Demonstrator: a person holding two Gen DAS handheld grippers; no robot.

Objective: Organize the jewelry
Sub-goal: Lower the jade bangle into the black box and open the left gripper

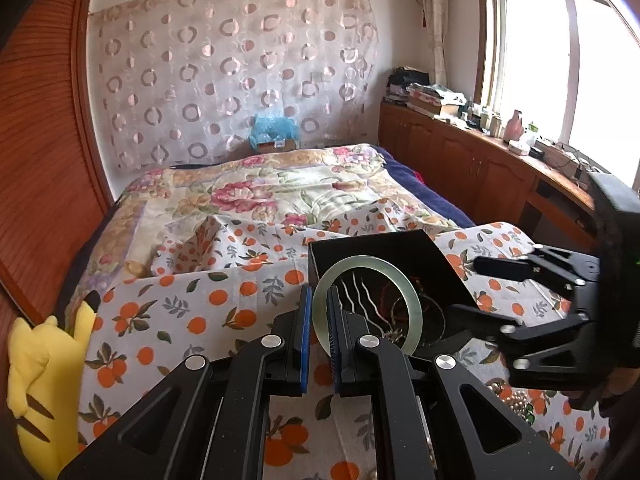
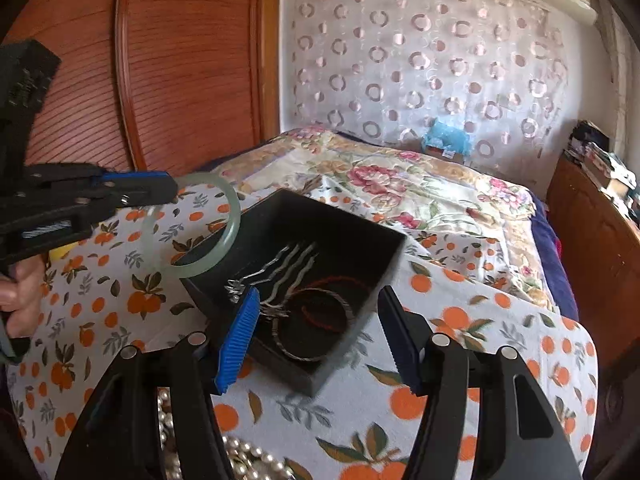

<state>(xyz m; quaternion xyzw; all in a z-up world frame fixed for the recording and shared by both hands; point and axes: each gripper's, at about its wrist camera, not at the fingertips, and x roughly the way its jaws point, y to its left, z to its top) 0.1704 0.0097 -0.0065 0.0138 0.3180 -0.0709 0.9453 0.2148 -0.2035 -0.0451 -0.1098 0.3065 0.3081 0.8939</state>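
Note:
My left gripper (image 1: 319,320) is shut on a pale green jade bangle (image 1: 414,300) and holds it in the air at the near left edge of an open black box (image 1: 376,246); the bangle (image 2: 230,236) and left gripper (image 2: 168,192) also show in the right wrist view. The black box (image 2: 340,224) holds wavy silver hairpins (image 2: 280,272), a dark bangle (image 2: 316,320) and a red cord (image 2: 340,280). My right gripper (image 2: 316,340) is open, its jaws on either side of the box's near corner, holding nothing. It also shows at the right in the left wrist view (image 1: 468,288).
The box stands on an orange-print cloth (image 2: 460,320) over a small table beside a floral-quilted bed (image 1: 260,192). Pearl strands (image 2: 240,456) lie on the cloth near me. A yellow plush toy (image 1: 44,380) sits at the left. Wooden cabinets (image 1: 460,160) run under the window.

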